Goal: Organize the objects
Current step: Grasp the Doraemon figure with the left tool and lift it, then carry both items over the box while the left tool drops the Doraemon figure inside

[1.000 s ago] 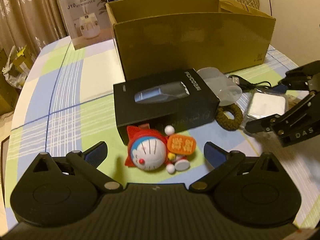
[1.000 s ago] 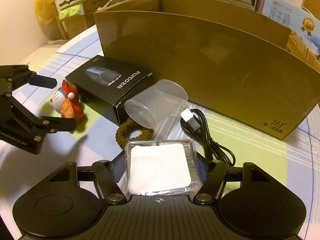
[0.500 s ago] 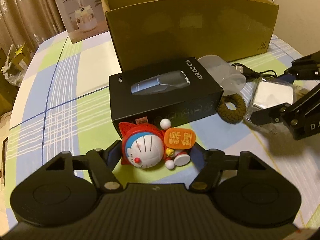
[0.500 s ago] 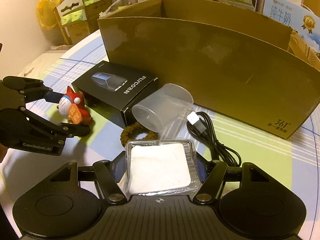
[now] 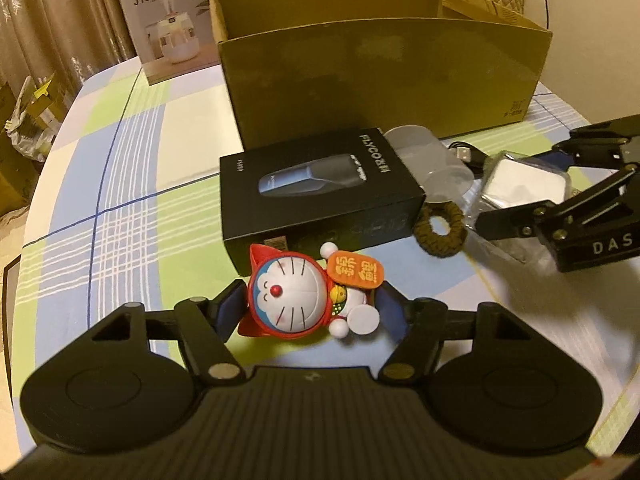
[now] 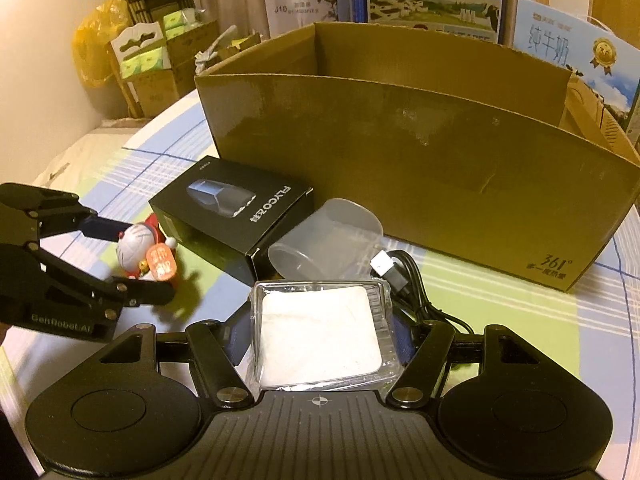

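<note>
1. The left gripper (image 5: 310, 306) is clamped on the cat toy (image 5: 298, 296); the round head could roll free of the pads on lifting.
2. The right gripper (image 6: 320, 334) grips the clear packet (image 6: 320, 334); the slick plastic may slide out.
3. The cardboard box (image 6: 420, 168) stands at twelve o'clock, and its tall near wall could catch either item.

Both wrist cameras look steeply down along their fingers, close over the table (image 5: 120, 184); both see the carton (image 5: 380, 76) (each also catches the other gripper).
</note>
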Tool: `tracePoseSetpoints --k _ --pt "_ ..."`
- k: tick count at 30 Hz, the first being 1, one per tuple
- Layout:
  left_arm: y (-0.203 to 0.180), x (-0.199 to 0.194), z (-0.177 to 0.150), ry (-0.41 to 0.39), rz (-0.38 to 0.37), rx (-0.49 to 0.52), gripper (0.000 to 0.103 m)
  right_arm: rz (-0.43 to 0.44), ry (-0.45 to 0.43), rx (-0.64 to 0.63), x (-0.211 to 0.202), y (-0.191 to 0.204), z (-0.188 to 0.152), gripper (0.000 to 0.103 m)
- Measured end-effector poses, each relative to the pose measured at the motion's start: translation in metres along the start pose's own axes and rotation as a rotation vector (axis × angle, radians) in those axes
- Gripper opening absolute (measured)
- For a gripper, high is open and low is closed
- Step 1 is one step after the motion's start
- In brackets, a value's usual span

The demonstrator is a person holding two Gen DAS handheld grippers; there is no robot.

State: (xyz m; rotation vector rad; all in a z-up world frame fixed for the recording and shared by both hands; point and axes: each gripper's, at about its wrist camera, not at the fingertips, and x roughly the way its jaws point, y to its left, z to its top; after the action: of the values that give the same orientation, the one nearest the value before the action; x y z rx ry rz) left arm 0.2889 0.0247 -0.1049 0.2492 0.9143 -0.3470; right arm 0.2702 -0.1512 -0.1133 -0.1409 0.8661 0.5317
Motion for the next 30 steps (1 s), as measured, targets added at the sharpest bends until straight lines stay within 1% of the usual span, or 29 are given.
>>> tracePoseSetpoints --k 4,9,12,19,23,30 --pt "-0.003 -0.004 -0.001 -0.003 -0.015 0.001 0.065 -0.001 -0.011 0.011 -0.001 -0.002 0.001 0.064" --pt "-0.007 -0.015 0.0 -0.03 -0.043 -0.008 0.065 0.001 -0.039 0.009 -0.006 -0.001 0.003 0.064" --pt "-0.01 -0.023 0.006 -0.056 -0.044 -0.001 0.065 -0.004 -0.066 0.007 -0.012 -0.001 0.004 0.064" --pt "-0.019 -0.05 0.027 -0.159 -0.059 0.002 0.065 -0.061 -0.16 0.013 -0.038 -0.005 0.011 0.064" --pt "-0.027 -0.058 0.045 -0.205 -0.079 0.005 0.065 -0.106 -0.216 0.023 -0.056 -0.011 0.014 0.064" --pt "-0.037 -0.066 0.074 -0.267 -0.059 -0.001 0.065 -0.158 -0.302 0.047 -0.086 -0.027 0.03 0.064"
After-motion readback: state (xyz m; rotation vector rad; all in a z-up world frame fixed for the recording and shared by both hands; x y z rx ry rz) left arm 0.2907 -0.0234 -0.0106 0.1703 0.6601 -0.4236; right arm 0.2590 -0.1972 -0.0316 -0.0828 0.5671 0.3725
